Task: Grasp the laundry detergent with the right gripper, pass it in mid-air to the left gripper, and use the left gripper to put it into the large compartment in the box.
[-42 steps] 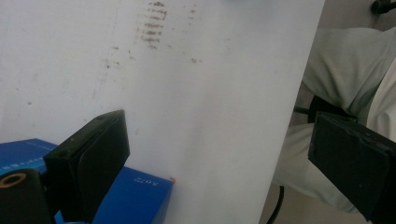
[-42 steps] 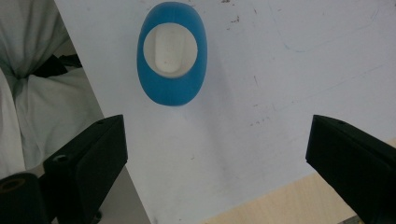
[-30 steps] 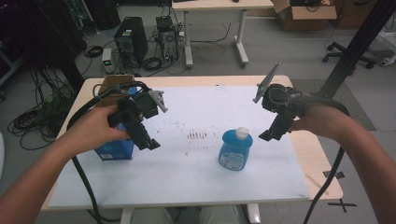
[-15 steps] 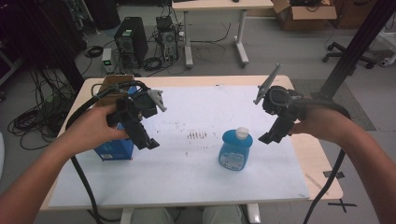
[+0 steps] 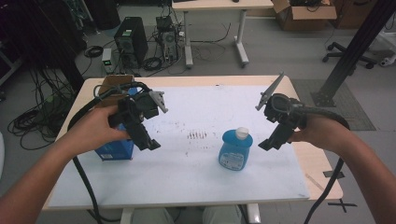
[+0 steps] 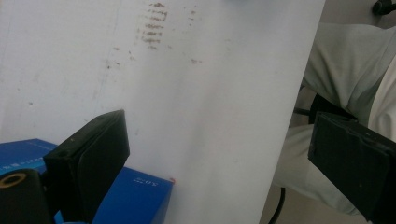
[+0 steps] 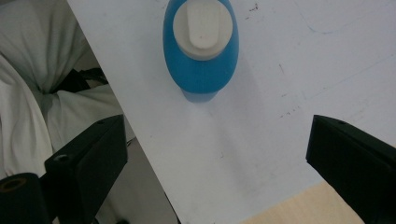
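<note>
The person's forearms are bare, with no sleeve on either, and pale grey-white trousers of creased cloth cover the lap. The black two-jaw left gripper is a blocky body with a grey three-cornered plate on top and a thick black cable trailing from it; its flat, square-ended black jaws have a brass-ringed hole at the base of one. The matching black right gripper has a round dark housing, its own narrow grey plate and a black cable.
</note>
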The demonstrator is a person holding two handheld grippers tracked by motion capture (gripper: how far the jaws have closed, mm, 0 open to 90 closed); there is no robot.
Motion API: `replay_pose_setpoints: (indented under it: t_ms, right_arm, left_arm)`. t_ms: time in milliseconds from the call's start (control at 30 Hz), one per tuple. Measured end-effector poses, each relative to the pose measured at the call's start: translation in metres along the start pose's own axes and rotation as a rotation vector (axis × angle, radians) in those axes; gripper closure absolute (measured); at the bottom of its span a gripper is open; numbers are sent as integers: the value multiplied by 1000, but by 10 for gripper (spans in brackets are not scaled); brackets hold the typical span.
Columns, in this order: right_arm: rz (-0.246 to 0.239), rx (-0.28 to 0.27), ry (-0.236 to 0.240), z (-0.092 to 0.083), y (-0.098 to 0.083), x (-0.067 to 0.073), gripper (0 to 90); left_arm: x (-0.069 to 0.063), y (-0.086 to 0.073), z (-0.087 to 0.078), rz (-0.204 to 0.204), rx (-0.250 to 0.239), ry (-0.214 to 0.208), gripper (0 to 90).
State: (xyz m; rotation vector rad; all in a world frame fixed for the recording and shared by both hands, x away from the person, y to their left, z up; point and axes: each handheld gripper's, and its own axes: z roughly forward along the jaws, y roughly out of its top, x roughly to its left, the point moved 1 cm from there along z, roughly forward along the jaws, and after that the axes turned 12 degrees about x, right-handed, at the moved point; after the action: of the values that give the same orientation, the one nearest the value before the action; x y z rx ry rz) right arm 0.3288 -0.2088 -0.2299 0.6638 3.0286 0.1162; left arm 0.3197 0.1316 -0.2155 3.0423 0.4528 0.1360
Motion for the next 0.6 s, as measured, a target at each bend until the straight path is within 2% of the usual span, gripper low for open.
replay_pose_setpoints:
  t_ms: [300,600]
  right_arm:
    - [20,-40,26,19,-7,0,50]
    - [25,-76,22,30,-12,0,50]
  left_arm:
    - [1,1,2,1,1,-2,58]
    - [1,1,5,-2,1,-10,58]
